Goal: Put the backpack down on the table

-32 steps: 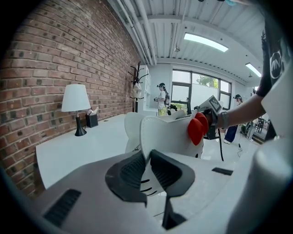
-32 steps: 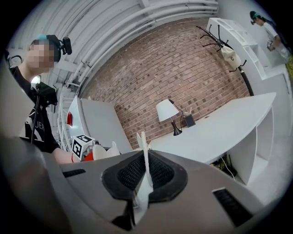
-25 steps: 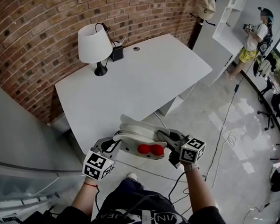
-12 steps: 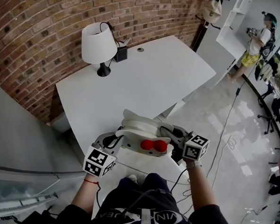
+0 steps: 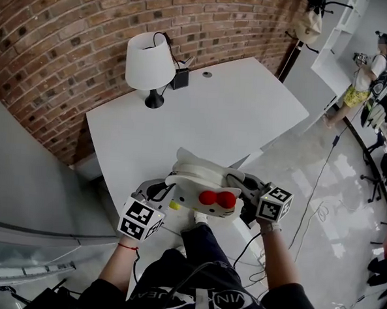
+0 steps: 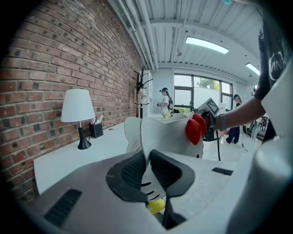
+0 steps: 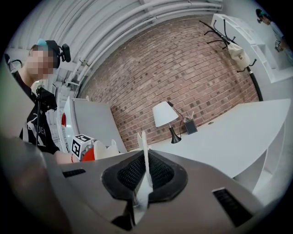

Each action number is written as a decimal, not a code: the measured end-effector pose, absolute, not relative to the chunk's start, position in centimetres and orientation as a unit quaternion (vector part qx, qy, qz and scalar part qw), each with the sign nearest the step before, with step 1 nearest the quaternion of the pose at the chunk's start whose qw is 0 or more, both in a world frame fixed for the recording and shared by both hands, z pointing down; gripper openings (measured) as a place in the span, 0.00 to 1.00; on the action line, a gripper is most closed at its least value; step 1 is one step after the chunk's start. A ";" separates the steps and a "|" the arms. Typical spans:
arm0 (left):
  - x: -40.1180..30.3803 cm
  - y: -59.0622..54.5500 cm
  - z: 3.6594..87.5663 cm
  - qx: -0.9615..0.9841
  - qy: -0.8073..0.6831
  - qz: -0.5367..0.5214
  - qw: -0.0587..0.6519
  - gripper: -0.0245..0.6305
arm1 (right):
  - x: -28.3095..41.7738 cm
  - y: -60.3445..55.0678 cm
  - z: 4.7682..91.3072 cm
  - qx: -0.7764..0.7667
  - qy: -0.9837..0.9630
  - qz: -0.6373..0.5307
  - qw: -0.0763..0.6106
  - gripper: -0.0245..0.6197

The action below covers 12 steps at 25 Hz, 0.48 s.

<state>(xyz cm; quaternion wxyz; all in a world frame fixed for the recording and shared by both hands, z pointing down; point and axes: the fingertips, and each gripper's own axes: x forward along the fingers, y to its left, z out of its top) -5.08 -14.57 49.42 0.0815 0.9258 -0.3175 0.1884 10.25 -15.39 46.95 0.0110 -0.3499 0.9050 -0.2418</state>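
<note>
Holding the backpack (image 5: 201, 184) between both grippers, I have it at the near edge of the table (image 5: 248, 115), just in front of my body. It is a white bag shaped like a cat's face. The face is turned up toward me, with a red bow (image 5: 217, 198) on the right and a small yellow spot (image 5: 174, 205) on the left.

My left gripper (image 5: 163, 193) has the bag's left side. In the left gripper view its jaws are closed tight on a thin white flap, with a dark pad pressing on each face of it, and the rest of the bag rises beyond them.

My right gripper (image 5: 242, 187) has the bag's right side. In the right gripper view its jaws are nearly together, pinching a thin white edge of the bag that stands upright between the pads.

From above, the bag overlaps the table's near edge. I cannot tell whether its underside touches the top.

Most of the table is bare and white. A lamp (image 5: 150, 63) with a white shade stands at its far left corner by the brick wall (image 5: 71, 19). A small black box (image 5: 180, 78) sits just beside the lamp.

Well off to the right, a person (image 5: 368, 70) stands on the shiny floor near a rack (image 5: 313, 17).
</note>
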 end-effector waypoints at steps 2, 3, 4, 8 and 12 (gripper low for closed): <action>-5.0 -15.5 49.1 0.923 -0.326 0.187 0.077 0.10 | 10.5 -16.4 46.8 -0.346 0.909 -0.234 0.010 0.06; -4.9 -16.0 48.9 0.923 -0.329 0.186 0.075 0.10 | 10.6 -17.0 46.6 -0.342 0.911 -0.231 0.011 0.06; -4.8 -16.5 48.8 0.922 -0.330 0.186 0.073 0.10 | 10.7 -17.6 46.5 -0.339 0.913 -0.228 0.011 0.06; -4.2 -18.5 48.6 0.921 -0.333 0.192 0.068 0.10 | 11.3 -19.9 46.7 -0.332 0.917 -0.220 0.004 0.06; -3.6 -20.4 48.7 0.920 -0.335 0.190 0.075 0.10 | 11.9 -22.0 47.0 -0.326 0.918 -0.224 -0.004 0.05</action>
